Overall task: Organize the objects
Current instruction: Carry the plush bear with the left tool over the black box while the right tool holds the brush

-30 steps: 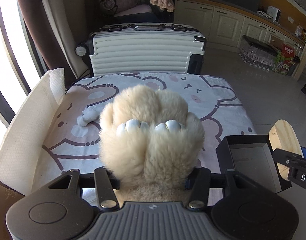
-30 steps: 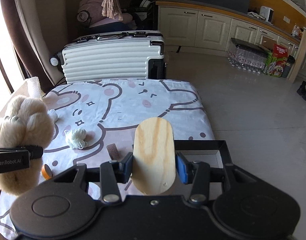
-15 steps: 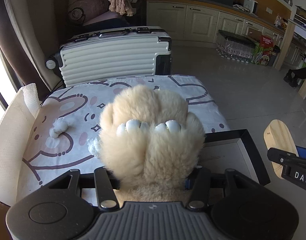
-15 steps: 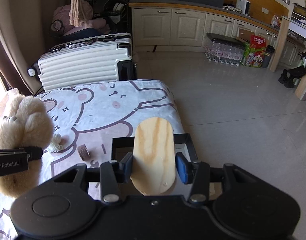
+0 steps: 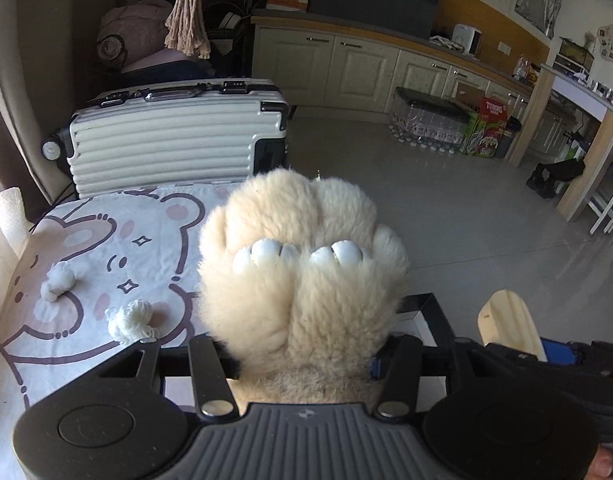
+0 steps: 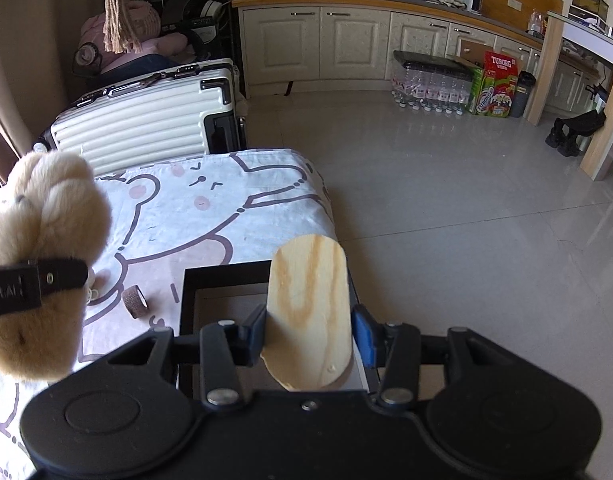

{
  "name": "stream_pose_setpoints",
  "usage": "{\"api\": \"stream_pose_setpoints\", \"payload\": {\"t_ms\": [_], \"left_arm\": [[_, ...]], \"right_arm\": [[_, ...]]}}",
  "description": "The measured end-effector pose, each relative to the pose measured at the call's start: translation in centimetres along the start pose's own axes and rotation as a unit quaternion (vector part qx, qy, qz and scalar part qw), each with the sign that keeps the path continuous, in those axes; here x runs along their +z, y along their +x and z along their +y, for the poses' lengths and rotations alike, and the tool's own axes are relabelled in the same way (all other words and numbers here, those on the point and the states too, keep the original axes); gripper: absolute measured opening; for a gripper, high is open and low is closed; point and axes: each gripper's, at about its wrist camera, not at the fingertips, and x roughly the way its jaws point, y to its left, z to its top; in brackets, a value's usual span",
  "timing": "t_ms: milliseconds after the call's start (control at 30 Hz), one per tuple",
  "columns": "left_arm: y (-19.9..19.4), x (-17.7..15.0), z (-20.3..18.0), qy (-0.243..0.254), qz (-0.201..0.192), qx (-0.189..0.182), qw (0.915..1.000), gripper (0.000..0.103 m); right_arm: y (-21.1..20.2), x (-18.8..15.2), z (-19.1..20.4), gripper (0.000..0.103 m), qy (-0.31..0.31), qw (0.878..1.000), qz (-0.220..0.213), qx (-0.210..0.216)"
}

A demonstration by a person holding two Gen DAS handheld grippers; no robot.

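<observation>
Right wrist view: both grippers have swung rightward; right gripper [image 6: 308, 334] is clamping pale oval wooden board [image 6: 308, 314] over black rectangular tray [image 6: 226, 272] at bed's right edge, left gripper [image 5: 302, 360] clamping fluffy cream plush paw [image 5: 302, 276] — drop-off looks imminent.

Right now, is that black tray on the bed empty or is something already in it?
Empty as far as shown: the black tray's visible floor is bare. The wooden board in the right gripper and the gripper body hide its near part.

White ribbed suitcase [image 5: 178, 136] lies on its side against the far edge of the bear-print sheet [image 6: 210, 216]. Cream cabinets [image 6: 346, 44] line the back wall. Shrink-wrapped water bottles [image 6: 430, 84] and a Tuborg carton [image 6: 496, 84] stand together on the tiled floor [image 6: 446, 208]
</observation>
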Motion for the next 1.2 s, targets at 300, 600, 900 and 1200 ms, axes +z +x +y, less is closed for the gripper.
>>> {"api": "stream_pose_setpoints", "payload": {"t_ms": [300,600,900,1200], "left_arm": [[3.9,0.7,-2.4,-0.007,-0.016,-0.036,0.9992,0.053],[9.9,0.3,-4.1,-0.012,0.015,-0.051,0.9985,0.053],[14.8,-1.2,-3.9,-0.025,0.080,-0.033,0.9959,0.053],[16.5,-3.3,-2.6,-0.040,0.175,-0.015,0.9836,0.053]], "right_arm": [[1.9,0.1,-1.8,0.046,0.009,1.000,0.010,0.000],[4.6,0.3,-2.7,0.046,0.004,1.000,0.029,-0.002],[7.4,0.5,-3.0,0.046,-0.009,0.999,0.048,-0.002],[9.9,0.4,-2.2,0.046,-0.005,0.997,0.081,0.015]]}}
